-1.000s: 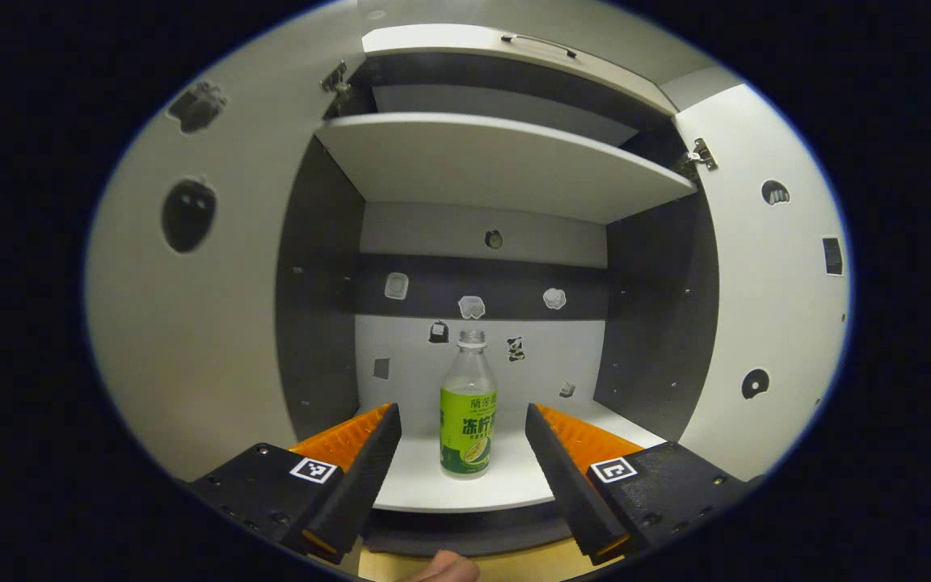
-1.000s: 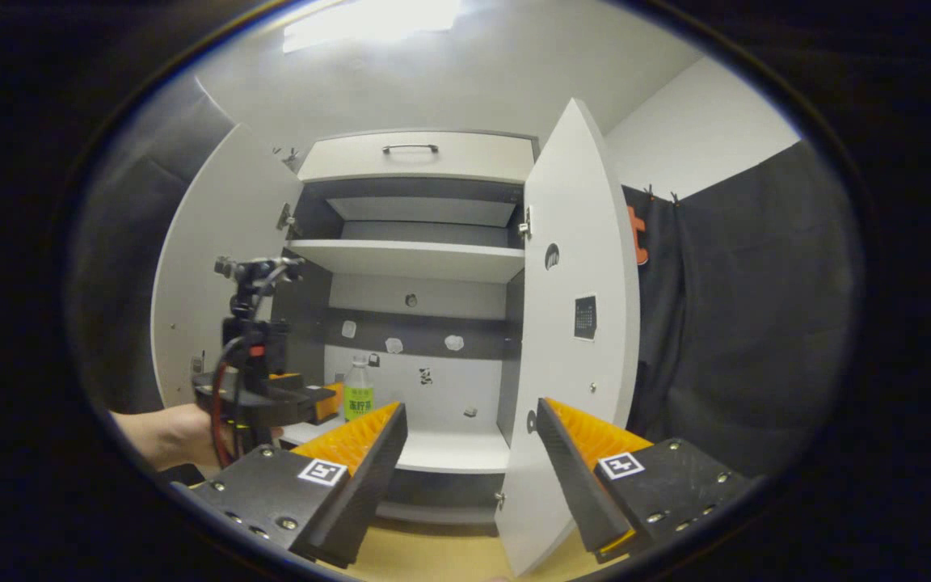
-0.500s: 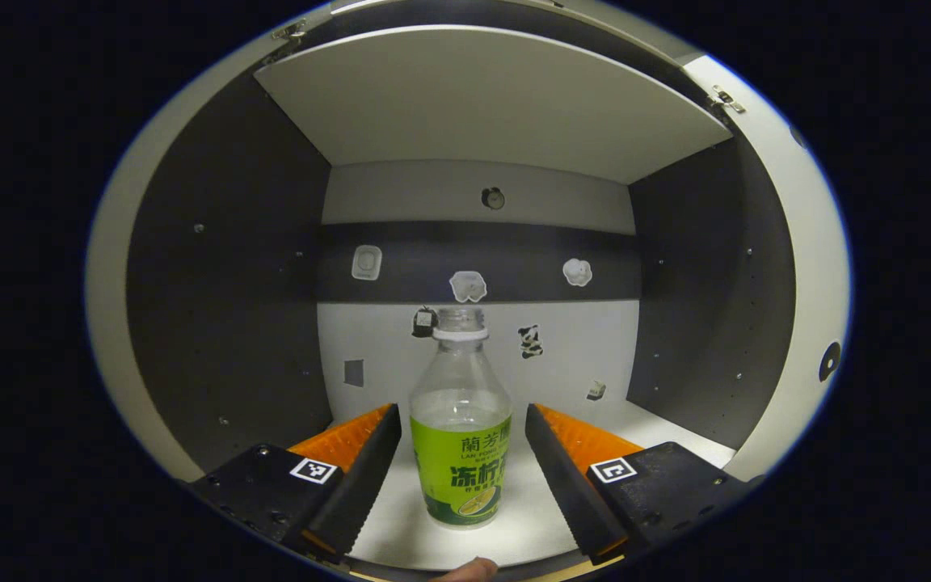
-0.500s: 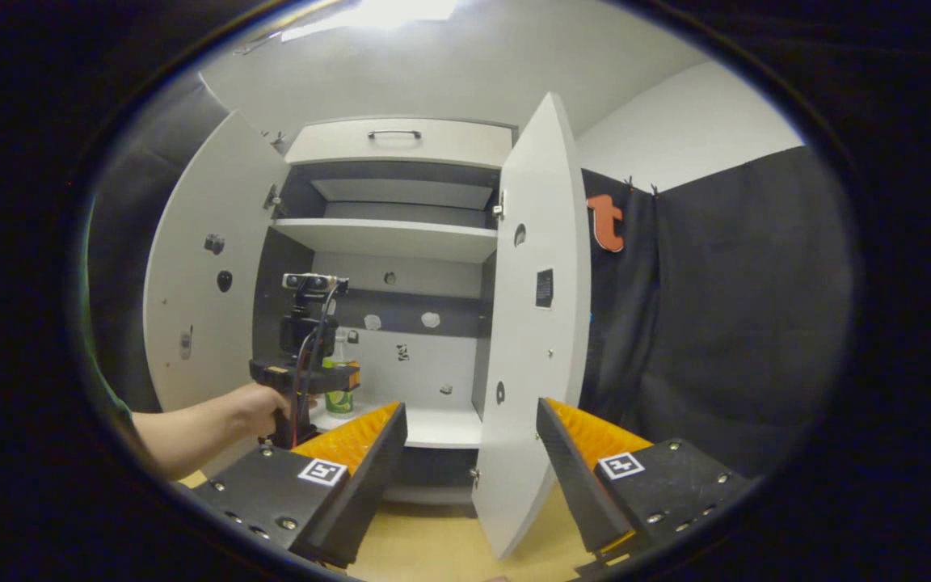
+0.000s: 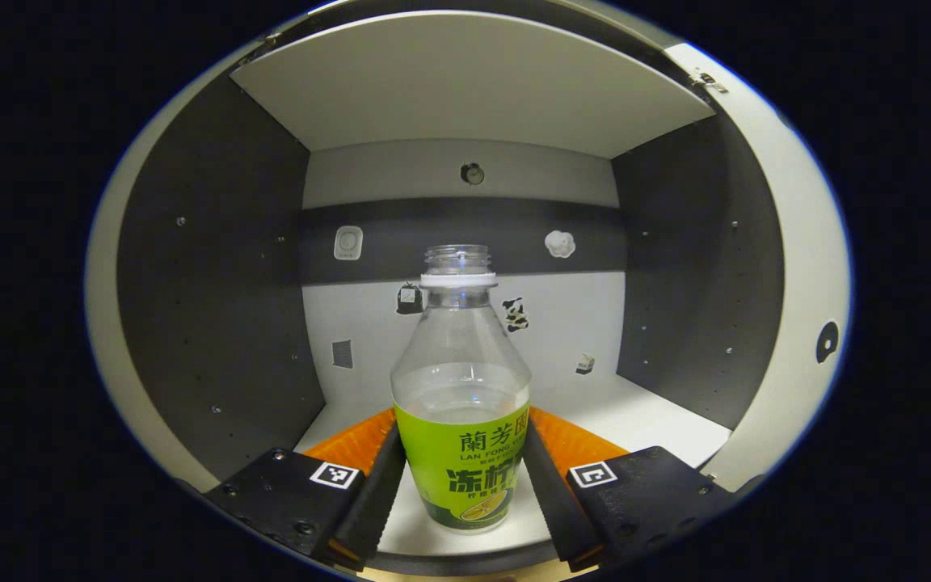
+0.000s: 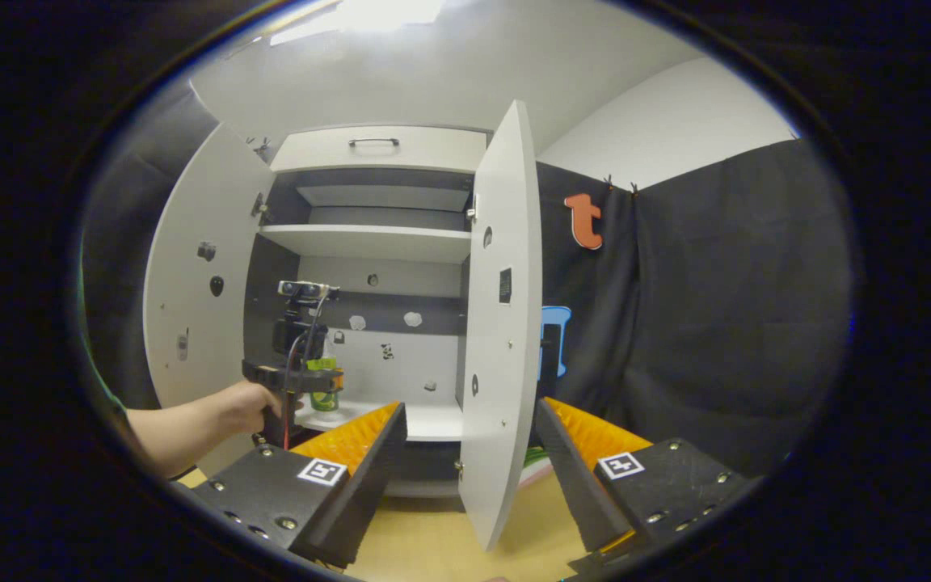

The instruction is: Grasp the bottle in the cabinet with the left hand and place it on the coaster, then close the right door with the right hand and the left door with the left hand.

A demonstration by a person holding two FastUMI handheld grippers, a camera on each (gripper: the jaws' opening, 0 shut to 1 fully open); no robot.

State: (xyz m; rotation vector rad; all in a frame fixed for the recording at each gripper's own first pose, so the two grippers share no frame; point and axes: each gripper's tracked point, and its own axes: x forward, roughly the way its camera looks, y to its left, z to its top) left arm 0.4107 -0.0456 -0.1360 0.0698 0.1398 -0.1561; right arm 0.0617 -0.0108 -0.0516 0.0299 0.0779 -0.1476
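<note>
Your left gripper [image 5: 461,485] brackets the clear, green-labelled plastic bottle [image 5: 460,404] on the cabinet's lower shelf [image 5: 643,416]; I cannot tell whether its fingers press yet. Squeeze off-centre and it may tip. Your right gripper [image 6: 469,461] waits open near the white right door [image 6: 498,323].

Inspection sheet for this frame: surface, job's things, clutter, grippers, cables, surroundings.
Surface: white cabinet shelf; tan tabletop in front of the cabinet.
Job's things: bottle upright on the shelf, no cap on it, green label; left door and right door both open.
Clutter: small stickers on the cabinet's back wall.
Grippers: left gripper has a finger on each side of the bottle, contact not certain; right gripper open, holding nothing, the right door's edge in front of it.
Cables: red and black cable on the left gripper, by the hand.
Surroundings: black cloth wall, drawer above.
</note>
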